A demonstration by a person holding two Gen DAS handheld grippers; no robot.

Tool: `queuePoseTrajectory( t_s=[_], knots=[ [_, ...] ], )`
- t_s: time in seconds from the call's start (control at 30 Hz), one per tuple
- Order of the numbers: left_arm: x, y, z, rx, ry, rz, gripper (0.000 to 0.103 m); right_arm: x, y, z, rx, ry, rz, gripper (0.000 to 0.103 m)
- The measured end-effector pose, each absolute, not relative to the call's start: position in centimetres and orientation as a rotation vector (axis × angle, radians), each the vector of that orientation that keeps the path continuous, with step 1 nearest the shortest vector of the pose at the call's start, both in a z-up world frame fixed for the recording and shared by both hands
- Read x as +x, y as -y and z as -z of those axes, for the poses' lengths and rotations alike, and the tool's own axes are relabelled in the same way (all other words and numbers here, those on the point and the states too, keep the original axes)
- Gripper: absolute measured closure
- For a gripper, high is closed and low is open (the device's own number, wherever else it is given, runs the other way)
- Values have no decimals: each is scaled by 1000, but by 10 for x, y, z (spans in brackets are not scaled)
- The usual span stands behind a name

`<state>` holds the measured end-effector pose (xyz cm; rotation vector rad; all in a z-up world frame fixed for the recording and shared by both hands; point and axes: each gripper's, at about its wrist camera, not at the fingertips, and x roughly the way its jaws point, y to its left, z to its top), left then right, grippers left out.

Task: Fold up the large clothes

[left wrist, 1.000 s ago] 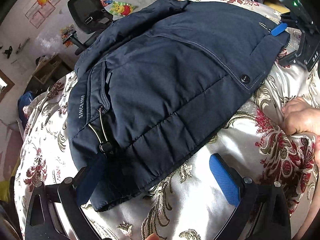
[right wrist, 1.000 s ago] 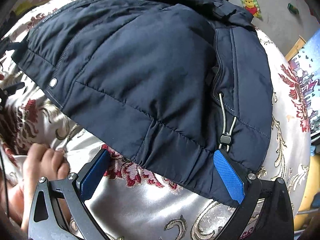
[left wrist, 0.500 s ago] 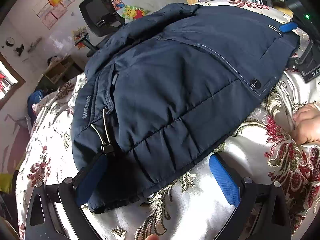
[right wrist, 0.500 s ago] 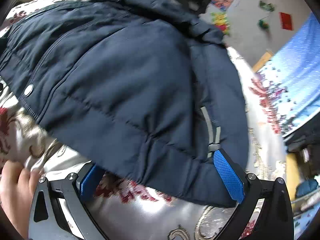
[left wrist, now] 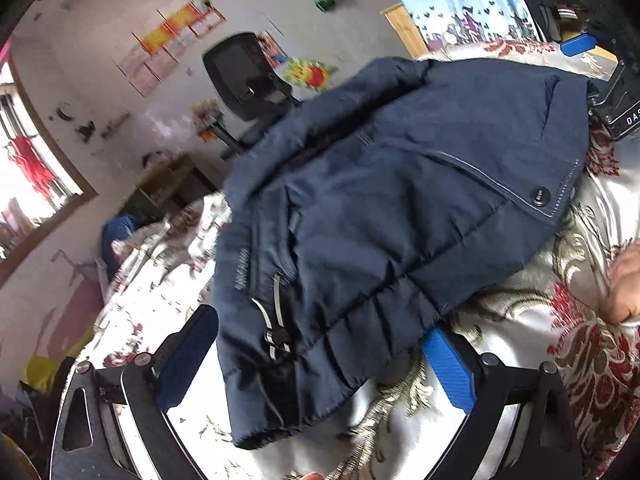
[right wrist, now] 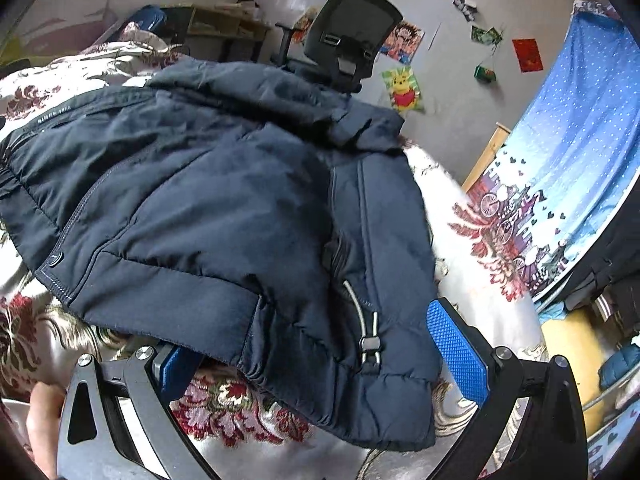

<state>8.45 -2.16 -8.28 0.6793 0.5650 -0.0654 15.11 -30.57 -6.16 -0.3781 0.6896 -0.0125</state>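
A dark navy padded jacket (left wrist: 400, 208) lies on a floral satin bedspread (left wrist: 532, 336), its hem toward both cameras. My left gripper (left wrist: 320, 356) is open; the jacket's left hem corner with its drawcord toggle (left wrist: 276, 338) lies between the blue pads. In the right wrist view the jacket (right wrist: 208, 208) fills the middle. My right gripper (right wrist: 316, 356) is open too, with the right hem corner and its toggle (right wrist: 370, 346) between the pads. Neither gripper pinches the cloth.
A black office chair (right wrist: 352, 36) stands behind the bed by the poster-covered wall. A blue printed curtain (right wrist: 568, 152) hangs at the right. A person's hand (left wrist: 624, 280) rests on the bedspread at the right. A wooden desk (right wrist: 224, 28) stands at the back left.
Both grippers have tilted upward and slid further under the hem, so more of the room shows. The hem corners now sit deeper between the pads. Both stay open.
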Motion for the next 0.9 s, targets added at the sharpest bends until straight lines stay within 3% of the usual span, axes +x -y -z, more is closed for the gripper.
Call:
queuePoseTrajectory(
  t_s=[0.2, 0.27, 0.4, 0.5, 0.57, 0.63, 0.73, 0.9],
  knots=[
    [87, 18, 70, 650, -521, 62, 36, 149, 304, 50, -355, -666, 4, 2],
    [88, 19, 68, 645, -518, 74, 53, 148, 303, 46, -366, -649, 9, 2],
    [96, 28, 60, 629, -538, 79, 76, 145, 291, 43, -437, -599, 41, 3],
    [108, 30, 43, 557, -542, 61, 87, 146, 285, 38, -437, -584, 21, 18],
    [114, 30, 32, 506, -542, 55, 90, 149, 285, 32, -400, -589, -12, 35],
    [121, 29, 19, 459, -535, 45, 92, 150, 284, 27, -367, -588, -47, 65],
    [130, 29, -2, 401, -518, 23, 93, 151, 282, 15, -335, -570, -68, 84],
    [138, 21, -34, 302, -492, -19, 95, 152, 282, -17, -295, -483, -77, 94]
  ],
)
